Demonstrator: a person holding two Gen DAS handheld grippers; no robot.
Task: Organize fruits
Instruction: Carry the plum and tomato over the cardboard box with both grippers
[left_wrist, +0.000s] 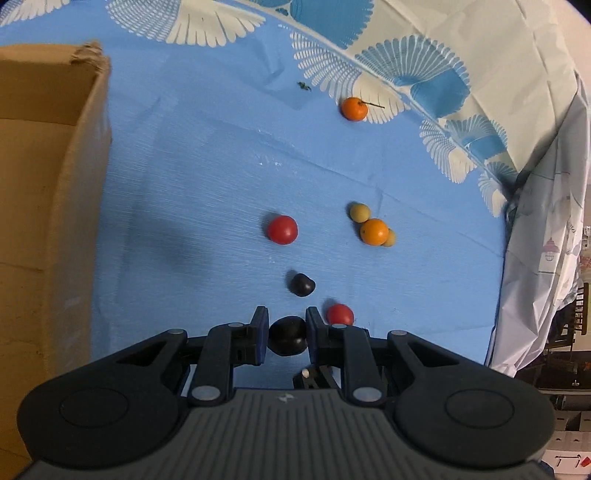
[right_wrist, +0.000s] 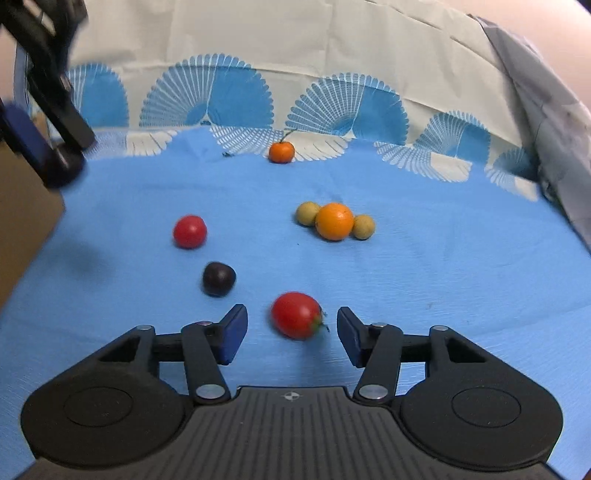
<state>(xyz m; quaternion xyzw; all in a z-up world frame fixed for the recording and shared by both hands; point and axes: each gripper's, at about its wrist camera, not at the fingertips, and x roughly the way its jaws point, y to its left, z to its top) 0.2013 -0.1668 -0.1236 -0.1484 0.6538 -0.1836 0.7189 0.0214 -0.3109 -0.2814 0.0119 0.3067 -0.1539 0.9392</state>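
**One dark fruit lifted, most of the fruit still loose on the worktop**

The left claw (left_wrist: 287, 336) is clamped on a dark plum (left_wrist: 288, 339), its blue pads pressing both sides; the plum looks glossy, near black and slightly irregular. To the left of that claw stands a cardboard box (left_wrist: 51, 206), open at the top, judged to be the likely place for the fruit; its contents cannot be seen.

The right claw (right_wrist: 291, 334) stands open, pads clear of a red tomato (right_wrist: 296, 315) that lies between them with its green stem toward the right pad.

Ahead of the right claw on the blue worktop (right_wrist: 443, 277) remain a second dark plum (right_wrist: 218, 278), another tomato (right_wrist: 189, 231), an orange (right_wrist: 334, 221) touching two yellowish fruits (right_wrist: 307, 213), and, farthest off, a stemmed tangerine (right_wrist: 281, 151). The sorting appears to be at an early stage.
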